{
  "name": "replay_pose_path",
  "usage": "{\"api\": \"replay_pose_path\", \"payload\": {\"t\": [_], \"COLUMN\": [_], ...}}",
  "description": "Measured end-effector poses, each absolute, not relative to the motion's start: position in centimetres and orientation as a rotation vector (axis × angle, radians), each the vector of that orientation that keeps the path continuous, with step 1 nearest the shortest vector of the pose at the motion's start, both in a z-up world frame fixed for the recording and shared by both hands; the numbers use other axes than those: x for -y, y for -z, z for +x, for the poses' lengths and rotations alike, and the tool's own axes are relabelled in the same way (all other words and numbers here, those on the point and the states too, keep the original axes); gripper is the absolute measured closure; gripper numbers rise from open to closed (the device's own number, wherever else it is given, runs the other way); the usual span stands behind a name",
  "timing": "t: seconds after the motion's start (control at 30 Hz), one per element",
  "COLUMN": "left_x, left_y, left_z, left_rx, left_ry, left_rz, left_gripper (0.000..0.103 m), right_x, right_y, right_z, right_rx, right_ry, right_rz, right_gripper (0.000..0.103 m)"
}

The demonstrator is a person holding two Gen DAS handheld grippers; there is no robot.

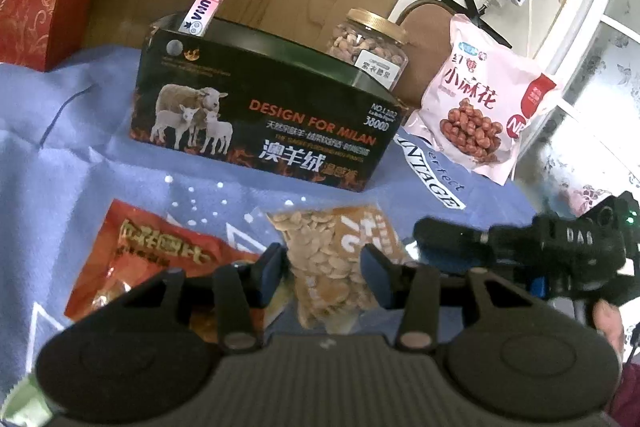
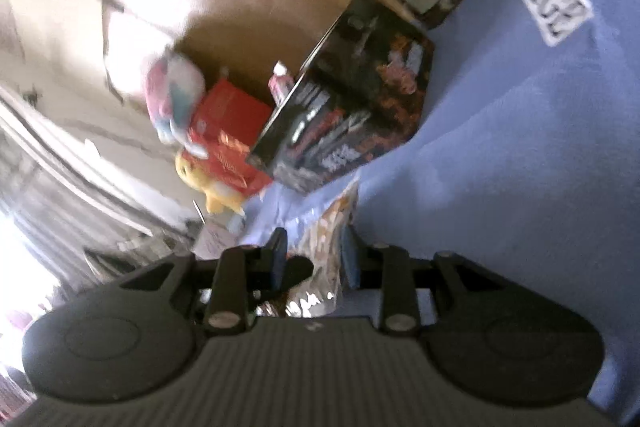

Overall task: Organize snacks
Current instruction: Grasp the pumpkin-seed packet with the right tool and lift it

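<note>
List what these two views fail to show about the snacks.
- Black box contents: left view, its front wall hides all but a pink packet.
- Red bag: left view, its lower part is behind the left gripper.
- Seed bag: right view, motion blur; whether the right gripper grips it is unclear.

Open blue cloth left of the black box gives free passage. Box blocks straight ahead; nut jar touches its rear right, pink bag just beside. Seed pkt sits btwn left tongs; red pkt crowds left. Right tongs close in on the right.
</note>
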State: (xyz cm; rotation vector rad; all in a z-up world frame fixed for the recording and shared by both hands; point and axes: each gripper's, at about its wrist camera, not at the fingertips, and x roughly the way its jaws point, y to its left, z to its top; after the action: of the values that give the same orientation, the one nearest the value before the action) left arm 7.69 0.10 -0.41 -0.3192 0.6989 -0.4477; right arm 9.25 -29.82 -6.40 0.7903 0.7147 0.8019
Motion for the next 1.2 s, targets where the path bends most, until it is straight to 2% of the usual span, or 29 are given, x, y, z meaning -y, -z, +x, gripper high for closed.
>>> {"api": "replay_pose_path", "payload": {"t": [0.1, 0.17, 0.2, 0.53, 0.6, 0.7, 0.73, 0.77, 0.9, 0.97, 1.03, 1.17, 1.2], "left_x": [-0.8, -1.2, -1.3, -1.2, -1.0, -0.8, -0.9, -0.9, -0.8, -0.9, -0.9, -1.5, -1.5], "left_y": [0.5, 0.6, 0.7, 0.6, 0.5, 0.3, 0.3, 0.3, 0.8, 1.0, 1.3, 2.1, 2.2], "left_z": [8.0, 8.0, 8.0, 8.0, 7.9, 7.9, 8.0, 8.0, 8.9, 9.5, 9.9, 10.8, 10.9], "left_rx": [-0.697, -0.695, -0.694, -0.694, -0.704, -0.732, -0.746, -0.755, -0.815, -0.832, -0.840, -0.861, -0.863], "left_ry": [0.447, 0.451, 0.455, 0.464, 0.479, 0.513, 0.535, 0.551, 0.590, 0.604, 0.595, 0.601, 0.594], "left_rz": [-0.363, -0.392, -0.401, -0.402, -0.397, -0.439, -0.472, -0.496, -0.613, -0.665, -0.704, -0.799, -0.803], "left_gripper": [0.060, 0.060, 0.060, 0.057, 0.051, 0.031, 0.021, 0.015, 0.014, 0.024, 0.030, 0.061, 0.064], "right_x": [29.0, 29.3, 29.5, 31.1, 31.5, 32.2, 32.4, 32.6, 33.3, 33.5, 33.6, 33.8, 33.8], "right_y": [6.1, 6.2, 6.2, 6.5, 6.8, 7.2, 7.4, 7.6, 8.2, 8.5, 8.6, 8.6, 8.3], "right_z": [9.0, 9.0, 9.0, 9.0, 9.2, 9.5, 9.7, 9.8, 10.1, 10.2, 10.2, 10.2, 10.1], "right_rx": [-0.720, -0.703, -0.697, -0.609, -0.614, -0.614, -0.617, -0.620, -0.631, -0.637, -0.638, -0.636, -0.629], "right_ry": [-0.813, -0.800, -0.796, -0.721, -0.727, -0.744, -0.746, -0.747, -0.752, -0.766, -0.777, -0.766, -0.750], "right_rz": [0.730, 0.737, 0.748, 0.849, 0.893, 0.967, 0.993, 1.020, 1.114, 1.151, 1.173, 1.179, 1.150], "right_gripper": [0.072, 0.089, 0.094, 0.098, 0.098, 0.098, 0.098, 0.098, 0.098, 0.098, 0.098, 0.098, 0.098]}}
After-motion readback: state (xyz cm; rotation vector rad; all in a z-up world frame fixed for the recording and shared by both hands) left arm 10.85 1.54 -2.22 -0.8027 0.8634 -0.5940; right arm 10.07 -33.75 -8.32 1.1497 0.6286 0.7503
